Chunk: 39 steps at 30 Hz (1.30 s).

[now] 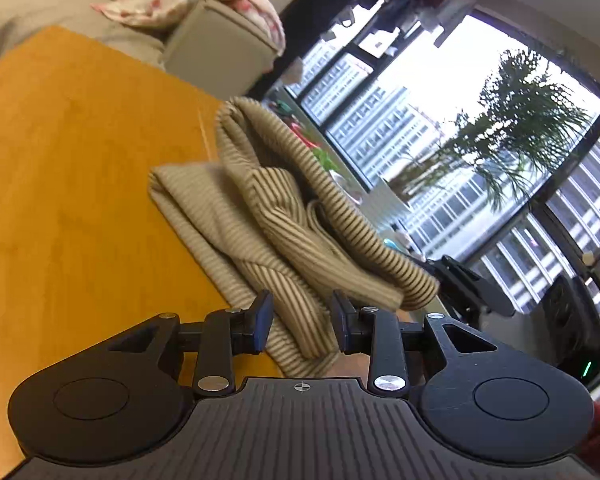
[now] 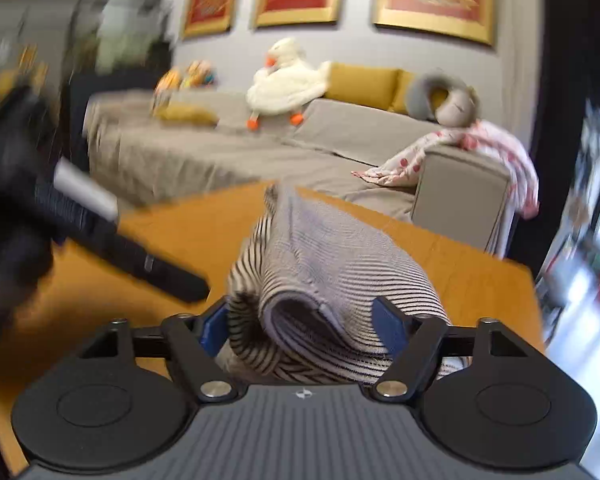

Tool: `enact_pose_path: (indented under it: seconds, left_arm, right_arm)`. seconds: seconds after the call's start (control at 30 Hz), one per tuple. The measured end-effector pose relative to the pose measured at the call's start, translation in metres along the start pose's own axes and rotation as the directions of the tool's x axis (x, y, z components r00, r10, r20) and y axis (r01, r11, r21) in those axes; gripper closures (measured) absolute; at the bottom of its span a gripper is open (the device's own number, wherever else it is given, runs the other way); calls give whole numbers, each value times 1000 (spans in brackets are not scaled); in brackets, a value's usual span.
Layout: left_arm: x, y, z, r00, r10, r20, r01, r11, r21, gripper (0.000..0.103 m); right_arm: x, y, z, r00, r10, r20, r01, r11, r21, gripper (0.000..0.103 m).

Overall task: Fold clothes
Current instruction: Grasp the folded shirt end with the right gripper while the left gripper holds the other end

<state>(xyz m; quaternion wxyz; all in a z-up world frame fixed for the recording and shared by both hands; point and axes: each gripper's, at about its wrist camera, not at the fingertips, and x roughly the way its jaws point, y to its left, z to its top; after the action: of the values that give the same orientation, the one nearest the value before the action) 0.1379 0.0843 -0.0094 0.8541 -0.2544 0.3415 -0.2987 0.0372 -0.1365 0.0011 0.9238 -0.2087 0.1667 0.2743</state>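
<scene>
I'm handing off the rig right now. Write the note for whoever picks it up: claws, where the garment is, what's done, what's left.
Left claw: jaws partly closed around a fold of the striped garment; the pads do not visibly press the cloth, so count it as not gripped.
Right claw: jaws wide, a bunched roll of the same garment between them; the view is blurred, so whether it is gripped cannot be told.
Garment: crumpled in a heap near the edge of the orange table, sofa behind.
Done: nothing folded flat yet.
Left: secure both grips, spread the garment out, then fold.
</scene>
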Motion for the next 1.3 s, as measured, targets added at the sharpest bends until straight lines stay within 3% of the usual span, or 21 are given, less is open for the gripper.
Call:
enact_pose_path:
  seconds: [0.07,0.1,0.13,0.2,0.23,0.37,0.43,0.5,0.6,0.67,0.8,0.93,1.03,1.23,1.3]
  left_arm:
    - [6,-1,-2,1000,1,-21,-1,1000,-1,69]
    - [8,-1,-3,1000,1,-31,-1,1000,-2,69]
    - [9,-1,-4,999,-2,-38,1,1000,-5,69]
    - [11,1,-7,999,-15,-49,14,1000,-14,71]
    - [13,1,-7,998,-23,-52,22,1000,-19,73]
    - [23,3,-5,998,-28,-62,27,999,-18,74]
    - [27,6,-5,997,-27,-71,25,999,-23,74]
    - [28,10,-5,997,-19,-74,17,999,-28,84]
    - [20,15,-5,997,-29,-72,27,999,-41,78]
    - [10,12,-1,998,-3,-57,3,1000,-5,69]
    - [-23,8,14,995,87,42,-89,995,39,65]
    - [-47,-1,30,988,42,151,-47,998,28,60]
    - [-34,-15,36,990,30,139,-38,998,57,60]
    - [-23,5,13,994,98,56,-100,995,28,61]
    - [-21,9,8,995,96,37,-97,995,26,61]
  right_arm:
    - [1,15,-7,999,-49,21,51,991,-122,29]
    - [0,14,-6,998,-57,34,61,991,-121,37]
    - [0,9,-1,998,-57,41,61,993,-100,61]
    - [-5,-2,15,995,-61,76,66,996,-57,75]
    - [-7,-8,23,993,-64,95,68,997,-36,77]
    - [-14,-10,58,989,45,140,-45,999,-4,78]
    - [-2,-4,56,991,107,82,-107,994,-9,78]
    - [14,0,44,991,136,11,-136,991,9,78]
    - [19,-2,33,989,149,-7,-149,987,55,76]
    - [19,4,31,991,131,-6,-131,991,13,75]
    - [16,24,24,996,88,1,-87,991,-104,67]
    - [16,50,16,998,70,-1,-68,978,-198,51]
    - [13,52,17,997,80,-2,-78,978,-192,44]
    - [-13,16,20,992,123,11,-123,992,-20,45]
    - [-16,5,18,993,114,17,-114,993,28,62]
